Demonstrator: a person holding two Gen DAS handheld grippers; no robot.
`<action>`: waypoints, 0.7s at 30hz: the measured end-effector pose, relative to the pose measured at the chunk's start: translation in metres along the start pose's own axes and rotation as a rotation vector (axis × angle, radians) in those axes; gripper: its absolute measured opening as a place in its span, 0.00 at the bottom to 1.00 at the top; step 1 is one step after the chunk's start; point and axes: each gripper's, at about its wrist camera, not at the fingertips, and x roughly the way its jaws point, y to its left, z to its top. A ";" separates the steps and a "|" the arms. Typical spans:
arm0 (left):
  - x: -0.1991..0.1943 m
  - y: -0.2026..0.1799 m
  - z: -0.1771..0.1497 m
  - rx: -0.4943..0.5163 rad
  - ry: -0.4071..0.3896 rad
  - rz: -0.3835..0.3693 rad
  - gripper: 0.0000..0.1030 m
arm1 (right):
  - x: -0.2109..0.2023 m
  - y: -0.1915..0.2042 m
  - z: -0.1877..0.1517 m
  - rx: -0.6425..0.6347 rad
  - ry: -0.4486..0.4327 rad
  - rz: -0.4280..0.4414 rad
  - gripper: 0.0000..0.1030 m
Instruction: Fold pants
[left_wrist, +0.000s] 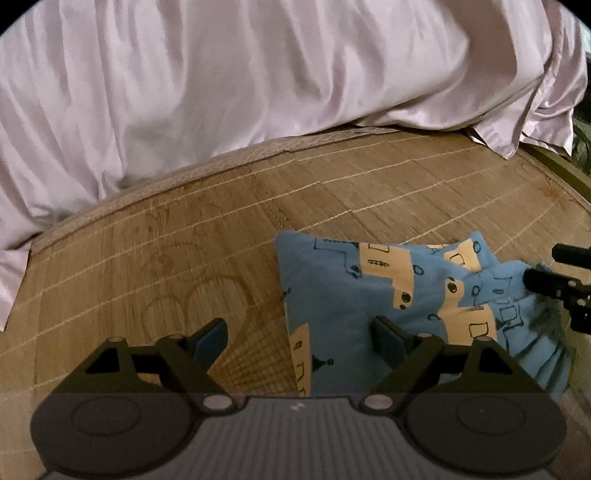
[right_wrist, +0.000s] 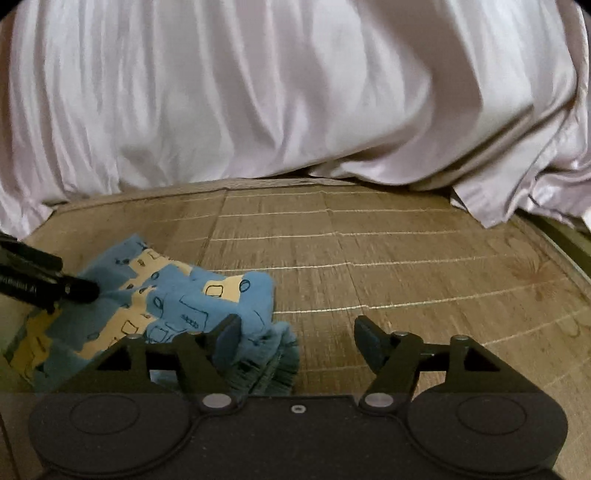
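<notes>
The pants (left_wrist: 388, 295) are blue with cream patches and dark line drawings, lying in a folded, rumpled bundle on a bamboo mat (left_wrist: 166, 258). My left gripper (left_wrist: 299, 339) is open, straddling the bundle's left edge, its right finger over the cloth. In the right wrist view the pants (right_wrist: 166, 306) lie at the lower left, with the ribbed waistband near the bottom. My right gripper (right_wrist: 295, 343) is open, its left finger over the cloth's right end and its right finger over bare mat. Each view shows the other gripper's black fingers (left_wrist: 554, 284) (right_wrist: 48, 284) at the cloth's edge.
A pale pink satin quilt (left_wrist: 258, 81) is heaped across the back of the bed and hangs over the mat's far edge (right_wrist: 295, 92). Bare mat (right_wrist: 424, 266) stretches right of the pants. The bed's dark frame edge (left_wrist: 565, 173) shows at the far right.
</notes>
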 end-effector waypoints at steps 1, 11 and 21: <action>-0.001 -0.001 0.000 0.001 0.000 0.001 0.86 | 0.000 0.002 0.001 -0.007 -0.001 -0.007 0.67; -0.005 0.004 0.003 -0.010 0.012 0.005 0.91 | -0.021 0.002 0.004 -0.007 -0.055 -0.018 0.81; -0.039 0.026 -0.031 -0.125 0.035 -0.205 0.88 | -0.028 0.005 0.006 0.027 0.035 0.226 0.90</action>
